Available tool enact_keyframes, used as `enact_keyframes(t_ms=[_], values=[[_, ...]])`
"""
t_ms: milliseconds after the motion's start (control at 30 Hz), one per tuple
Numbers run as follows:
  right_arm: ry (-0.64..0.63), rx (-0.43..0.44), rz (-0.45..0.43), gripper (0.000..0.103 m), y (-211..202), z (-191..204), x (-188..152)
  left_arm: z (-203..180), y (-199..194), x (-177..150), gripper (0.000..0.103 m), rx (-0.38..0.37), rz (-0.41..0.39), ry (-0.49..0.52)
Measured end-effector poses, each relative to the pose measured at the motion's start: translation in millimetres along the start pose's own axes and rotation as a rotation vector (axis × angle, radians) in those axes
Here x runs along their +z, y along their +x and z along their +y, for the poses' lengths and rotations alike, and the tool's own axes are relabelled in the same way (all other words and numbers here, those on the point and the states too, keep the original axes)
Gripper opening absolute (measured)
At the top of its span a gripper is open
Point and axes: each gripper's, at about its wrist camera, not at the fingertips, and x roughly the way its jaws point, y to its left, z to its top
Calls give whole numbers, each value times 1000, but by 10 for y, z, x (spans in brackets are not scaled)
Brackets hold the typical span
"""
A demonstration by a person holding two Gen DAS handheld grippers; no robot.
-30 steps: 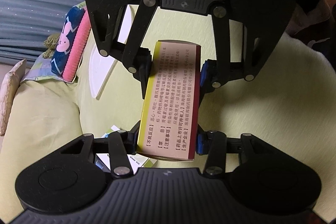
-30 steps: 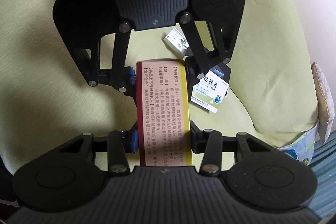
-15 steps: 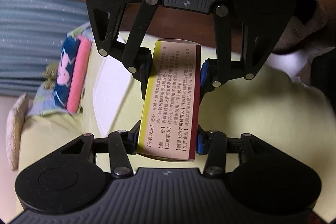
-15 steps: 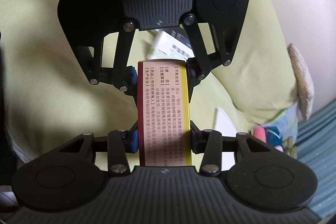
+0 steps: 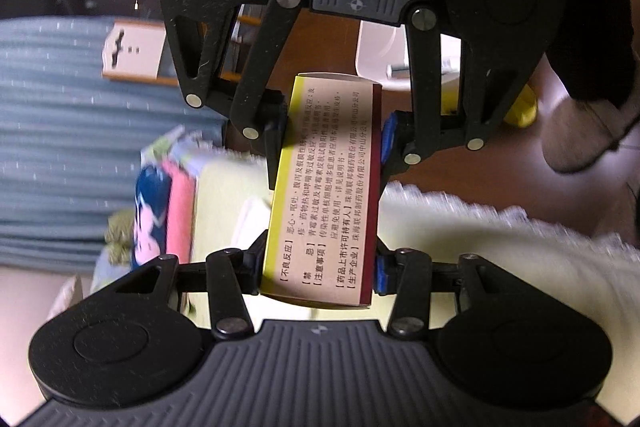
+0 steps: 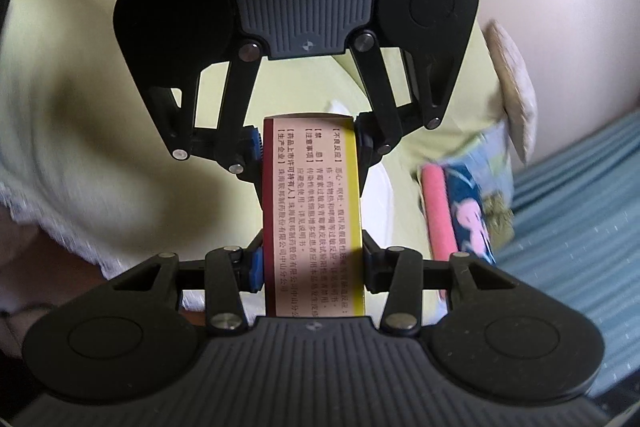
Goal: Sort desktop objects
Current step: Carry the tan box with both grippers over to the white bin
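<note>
Spanning both claws, the medicine box [image 5: 324,195] sits clamped between each one's jaws.

We see a pale green cloth [image 6: 80,75] covering the surface, with a fringed white edge [image 5: 500,223]. Beyond it hangs a blue-grey curtain [image 5: 48,147]. The floor [image 5: 472,175] is brown wood. A pale wall [image 6: 560,7] stands behind.

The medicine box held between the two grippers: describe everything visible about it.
The medicine box is a long, slim cardboard carton: a tan face with black Chinese print, a yellow strip along one edge, dark red along the other. It hangs above the yellow-green cloth, the left gripper and right gripper pinching opposite ends.
</note>
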Motion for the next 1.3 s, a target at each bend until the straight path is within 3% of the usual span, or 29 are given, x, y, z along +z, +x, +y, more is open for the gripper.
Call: enact_keyframes(t_ms=[367, 567, 1300], values=[[21, -38, 121, 39, 232, -416, -573, 137, 391, 562, 51, 1, -121, 27], [38, -37, 176, 39, 179, -410, -827, -32, 368, 783, 51, -8, -164, 36], [117, 28, 343, 39, 232, -185, -1791, -327, 1090, 1377, 51, -133, -308, 37]])
